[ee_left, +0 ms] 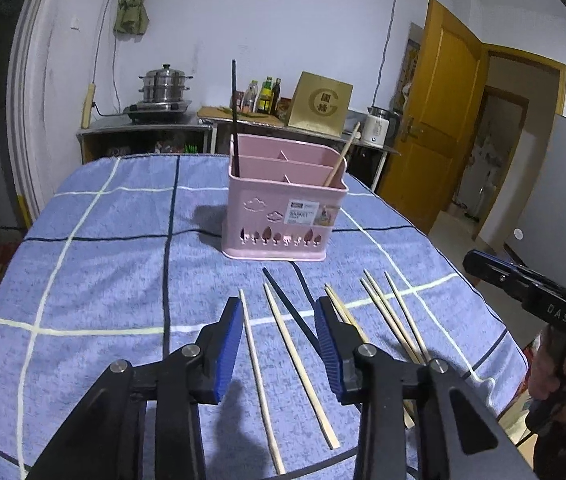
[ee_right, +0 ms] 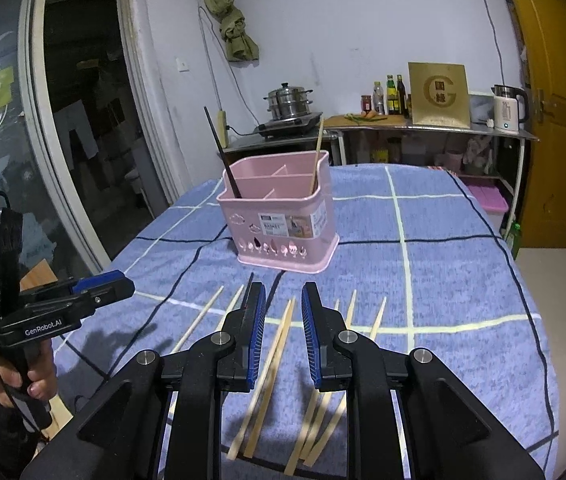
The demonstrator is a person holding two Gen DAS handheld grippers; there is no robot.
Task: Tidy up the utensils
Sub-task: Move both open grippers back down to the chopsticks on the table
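A pink divided utensil basket (ee_left: 283, 208) (ee_right: 283, 220) stands on the blue checked tablecloth. A black chopstick (ee_left: 235, 116) (ee_right: 221, 152) leans in its left compartment and a wooden chopstick (ee_left: 343, 152) (ee_right: 317, 152) in its right. Several wooden chopsticks (ee_left: 299, 360) (ee_right: 275, 360) and one black chopstick (ee_left: 289, 304) lie loose in front of it. My left gripper (ee_left: 279, 308) is open and empty above two wooden chopsticks and the black one. My right gripper (ee_right: 283, 292) is open and empty above a pair of wooden chopsticks.
The tablecloth (ee_left: 123, 260) (ee_right: 443, 260) covers the table; its front edge is close below the grippers. Behind stand a counter with a steamer pot (ee_left: 165, 88), bottles (ee_left: 263, 96), a gold box (ee_right: 439, 94) and a kettle (ee_right: 509, 110). A yellow door (ee_left: 435, 112) is on the right.
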